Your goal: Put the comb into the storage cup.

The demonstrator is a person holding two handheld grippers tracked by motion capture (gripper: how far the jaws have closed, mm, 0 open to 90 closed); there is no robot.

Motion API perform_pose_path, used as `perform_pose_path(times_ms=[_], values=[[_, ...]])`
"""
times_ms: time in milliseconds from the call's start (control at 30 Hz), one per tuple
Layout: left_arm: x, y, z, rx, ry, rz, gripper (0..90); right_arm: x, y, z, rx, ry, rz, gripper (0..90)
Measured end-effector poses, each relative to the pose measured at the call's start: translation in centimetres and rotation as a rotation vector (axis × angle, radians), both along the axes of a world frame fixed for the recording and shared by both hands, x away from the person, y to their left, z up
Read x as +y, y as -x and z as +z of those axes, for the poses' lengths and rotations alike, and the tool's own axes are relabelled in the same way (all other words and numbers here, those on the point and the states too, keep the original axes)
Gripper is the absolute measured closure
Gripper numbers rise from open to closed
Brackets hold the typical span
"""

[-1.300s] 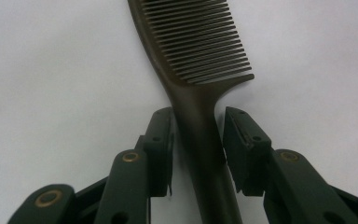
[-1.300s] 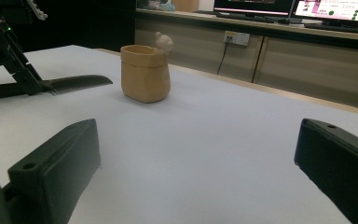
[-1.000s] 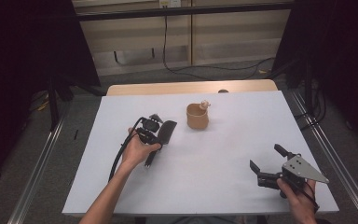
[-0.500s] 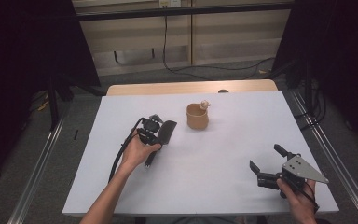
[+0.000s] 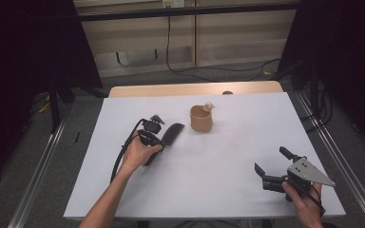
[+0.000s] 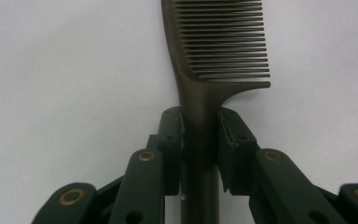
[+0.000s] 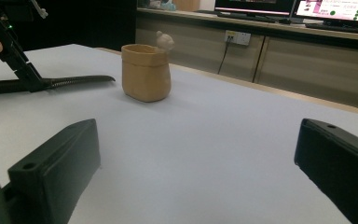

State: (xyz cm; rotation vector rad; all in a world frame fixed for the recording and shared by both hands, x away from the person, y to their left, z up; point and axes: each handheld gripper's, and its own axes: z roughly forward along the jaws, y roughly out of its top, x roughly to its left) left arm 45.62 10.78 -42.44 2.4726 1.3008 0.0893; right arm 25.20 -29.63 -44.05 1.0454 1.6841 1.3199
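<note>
On the white table (image 5: 218,180) the count runs to 2 grippers, 1 comb and 1 cup; farthest left is the left gripper (image 5: 158,137), held in 1 hand and pointing at the table, with its cable looping back beside the forearm; its 2 jaws have just been closing and in the left gripper view they stand narrow on either side of the handle of the dark comb (image 6: 200,107), their pads against it; the comb lies flat on the table, its teeth (image 6: 228,42) extending beyond the jaws towards the cup; next to the right, well apart from the comb's tip, stands 1 tan cup (image 5: 201,118) with 1 small rounded figure on its rim; farthest right, near the table's front corner, the right gripper (image 5: 275,164) sits in the other hand, its 2 jaws spread wide with nothing between them; against the earlier pictures, both hands, the comb and the cup sit where they were, and only the left jaws have drawn closer.
</note>
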Motion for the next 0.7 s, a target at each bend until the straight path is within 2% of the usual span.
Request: perform_pose_path(times_ms=[133, 267, 433, 700], values=[[0.8, -0.3, 0.0, 0.013, 0.039, -0.016, 72.9, 0.0, 0.0, 0.0, 0.002, -0.002, 0.000, 0.0], [1.3, -0.3, 0.0, 0.024, 0.083, 0.005, 72.9, 0.0, 0.0, 0.0, 0.002, -0.003, -0.004, 0.0], [1.7, -0.2, 0.3, -0.009, 0.094, 0.014, 72.8, 0.0, 0.0, 0.0, 0.003, -0.004, -0.006, 0.0], [2.9, -0.1, 1.2, -0.074, 0.175, 0.010, 72.9, 0.0, 0.0, 0.0, 0.001, -0.005, -0.003, 0.0]])
